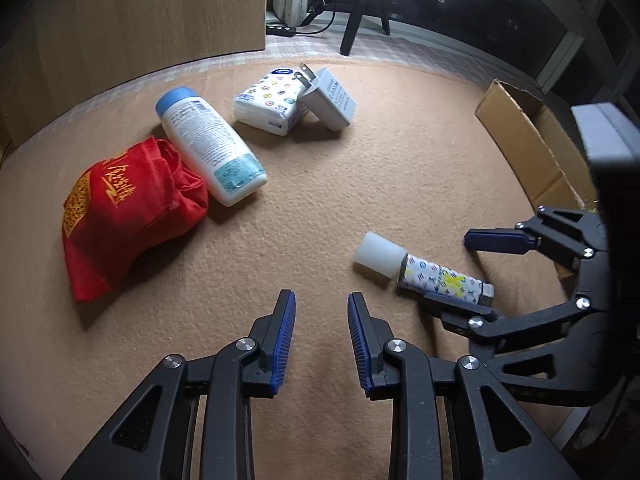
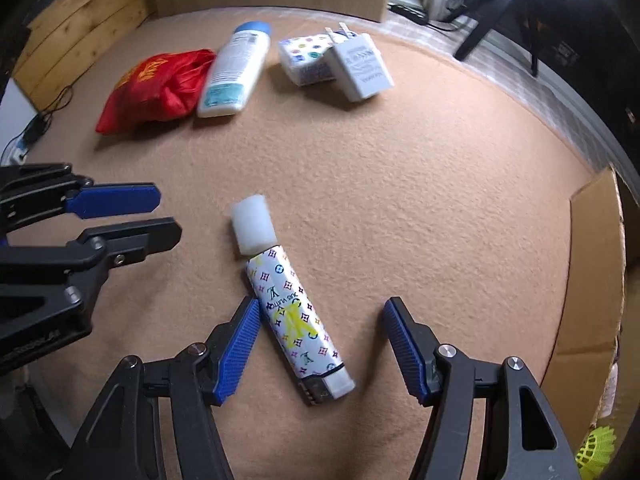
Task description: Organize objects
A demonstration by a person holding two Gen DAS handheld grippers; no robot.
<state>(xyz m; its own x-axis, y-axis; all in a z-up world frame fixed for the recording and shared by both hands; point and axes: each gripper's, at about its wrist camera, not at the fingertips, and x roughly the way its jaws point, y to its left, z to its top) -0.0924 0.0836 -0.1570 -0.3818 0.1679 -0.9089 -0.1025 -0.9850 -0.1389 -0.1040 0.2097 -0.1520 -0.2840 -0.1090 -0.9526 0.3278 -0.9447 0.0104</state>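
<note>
A patterned lighter (image 2: 294, 314) lies on the tan cloth with a white foam block (image 2: 253, 224) at its far end. My right gripper (image 2: 320, 320) is open and low, its fingers on either side of the lighter; its left pad (image 2: 238, 346) is close beside it. In the left wrist view the lighter (image 1: 440, 280) lies to the right, with the right gripper (image 1: 446, 266) around it. My left gripper (image 1: 321, 316) is open and empty over bare cloth. A red bag (image 1: 120, 208), a white bottle (image 1: 208, 144), a tissue pack (image 1: 268, 100) and a charger (image 1: 330, 100) lie farther back.
A cardboard box (image 1: 532, 140) stands open at the right edge of the cloth; it also shows in the right wrist view (image 2: 592, 280) with a yellow shuttlecock (image 2: 596, 446) near it. A wooden panel (image 1: 132, 20) stands behind the objects. A tripod (image 1: 360, 8) stands on the floor beyond.
</note>
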